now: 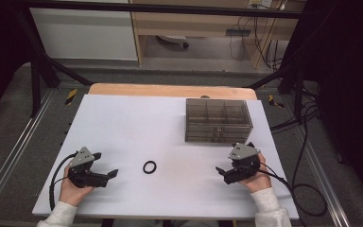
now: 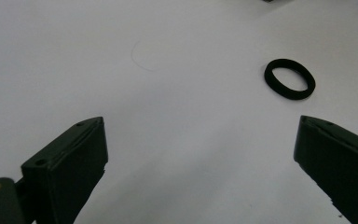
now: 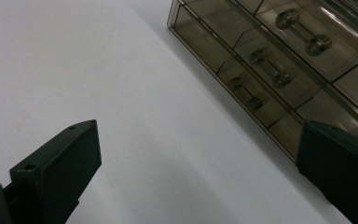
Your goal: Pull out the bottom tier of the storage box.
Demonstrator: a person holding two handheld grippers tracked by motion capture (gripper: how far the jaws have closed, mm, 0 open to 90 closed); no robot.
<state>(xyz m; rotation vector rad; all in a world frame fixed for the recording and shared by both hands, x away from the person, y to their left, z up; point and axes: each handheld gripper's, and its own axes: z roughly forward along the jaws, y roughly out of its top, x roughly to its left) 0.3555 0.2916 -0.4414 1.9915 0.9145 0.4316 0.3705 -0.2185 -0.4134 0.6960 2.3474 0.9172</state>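
left gripper (image 1: 108,176) fingers spread wide, holding nothing. black ring (image 1: 150,167) lies flat on the white bench (image 1: 123,127), ahead of the left fingers and a little toward the right one (image 2: 290,78), apart from both. right gripper (image 1: 223,173) fingers also wide open, empty; smoky plastic drawer box (image 1: 218,120) sits ahead by its right finger (image 3: 279,51). no readable writing or labels.

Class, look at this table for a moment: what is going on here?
A person sits at a white table with a gripper in each hand. The left gripper and the right gripper both rest open, holding nothing. A small black ring lies on the table between them, nearer the left gripper. A smoky clear drawer box stands just beyond the right gripper, drawers shut.
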